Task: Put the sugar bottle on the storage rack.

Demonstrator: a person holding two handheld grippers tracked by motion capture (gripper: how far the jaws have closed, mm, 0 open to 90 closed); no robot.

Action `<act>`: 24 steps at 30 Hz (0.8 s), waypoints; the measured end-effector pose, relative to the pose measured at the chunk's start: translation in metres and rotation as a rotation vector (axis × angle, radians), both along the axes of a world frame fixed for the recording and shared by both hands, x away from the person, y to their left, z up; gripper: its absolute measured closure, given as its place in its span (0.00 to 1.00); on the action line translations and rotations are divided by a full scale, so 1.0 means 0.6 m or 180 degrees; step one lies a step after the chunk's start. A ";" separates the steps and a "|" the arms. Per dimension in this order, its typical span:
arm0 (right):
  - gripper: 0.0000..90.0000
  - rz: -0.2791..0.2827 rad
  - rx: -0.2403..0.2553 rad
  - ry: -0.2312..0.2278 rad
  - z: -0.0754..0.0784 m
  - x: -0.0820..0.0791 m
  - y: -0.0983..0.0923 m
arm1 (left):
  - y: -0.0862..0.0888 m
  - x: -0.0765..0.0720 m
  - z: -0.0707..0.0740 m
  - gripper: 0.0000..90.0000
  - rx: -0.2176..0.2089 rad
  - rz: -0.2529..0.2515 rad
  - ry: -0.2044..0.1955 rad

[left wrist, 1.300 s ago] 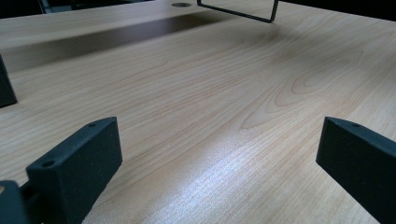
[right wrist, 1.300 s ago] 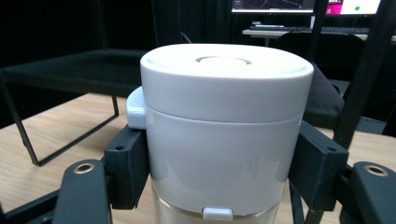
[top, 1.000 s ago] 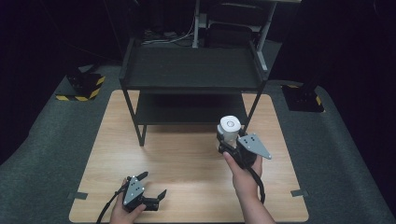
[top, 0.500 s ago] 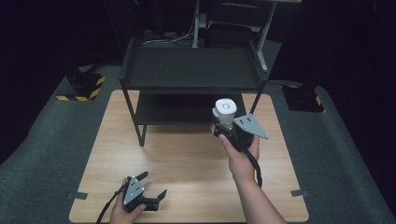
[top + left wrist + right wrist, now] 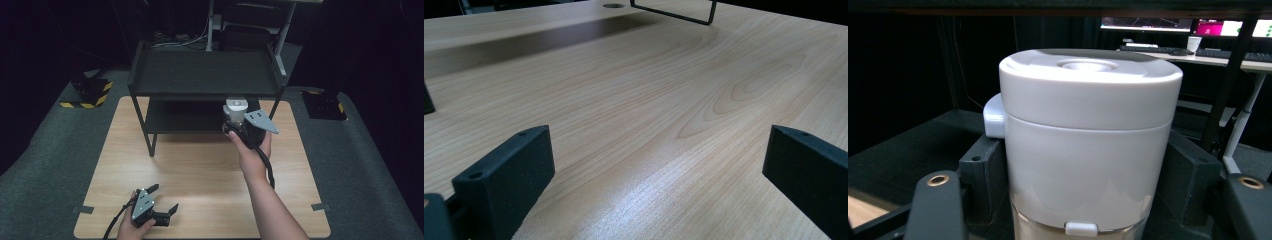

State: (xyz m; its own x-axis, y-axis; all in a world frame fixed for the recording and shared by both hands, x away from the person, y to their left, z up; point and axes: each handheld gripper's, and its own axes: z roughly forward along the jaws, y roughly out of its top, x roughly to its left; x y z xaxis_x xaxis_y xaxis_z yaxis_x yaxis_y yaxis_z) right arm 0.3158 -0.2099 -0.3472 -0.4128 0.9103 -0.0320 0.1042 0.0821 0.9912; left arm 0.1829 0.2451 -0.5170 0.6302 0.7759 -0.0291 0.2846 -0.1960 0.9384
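Two grippers. High view: right gripper [image 5: 239, 121] pinching white lidded canister [image 5: 235, 107], upright, at black shelf unit's [image 5: 205, 75] lower tier, probably for shelving. Left gripper [image 5: 159, 205] parked low on wooden table [image 5: 200, 165].
Left gripper view: jaws spread, nothing between.
Right gripper view: jaws clamping canister flanks. No readable label.

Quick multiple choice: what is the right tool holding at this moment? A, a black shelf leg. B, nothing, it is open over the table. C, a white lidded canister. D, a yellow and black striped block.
C: the right tool is shut on the white lidded canister, its black jaws pressed against both sides of it in the right gripper view, held up near the black two-tier metal shelf.
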 end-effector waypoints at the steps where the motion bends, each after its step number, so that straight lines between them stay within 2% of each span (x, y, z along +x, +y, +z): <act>1: 0.35 -0.0005 0.0000 0.0007 -0.001 0.008 0.003 | 0.000 0.000 0.000 0.00 0.0000 -0.0004 0.0000; 9: 0.35 -0.0098 -0.0002 -0.0032 -0.013 0.037 0.025 | 0.003 0.002 0.000 0.00 -0.0019 -0.0017 0.0011; 14: 0.35 -0.0115 0.0030 -0.0009 -0.018 0.055 0.031 | 0.004 0.002 0.000 0.00 -0.0012 -0.0030 0.0011; 24: 0.35 -0.0182 0.0099 -0.0064 -0.035 0.076 0.035 | 0.005 0.002 -0.001 0.00 -0.0028 -0.0042 0.0006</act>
State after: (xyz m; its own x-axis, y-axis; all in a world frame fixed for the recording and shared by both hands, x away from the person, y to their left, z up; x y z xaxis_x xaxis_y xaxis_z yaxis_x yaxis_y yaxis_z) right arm 0.3617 -0.1889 -0.3684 -0.3597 0.9330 -0.0112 0.0879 0.0458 0.9951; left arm 0.1841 0.2483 -0.5177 0.6403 0.7672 -0.0372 0.2837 -0.1913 0.9396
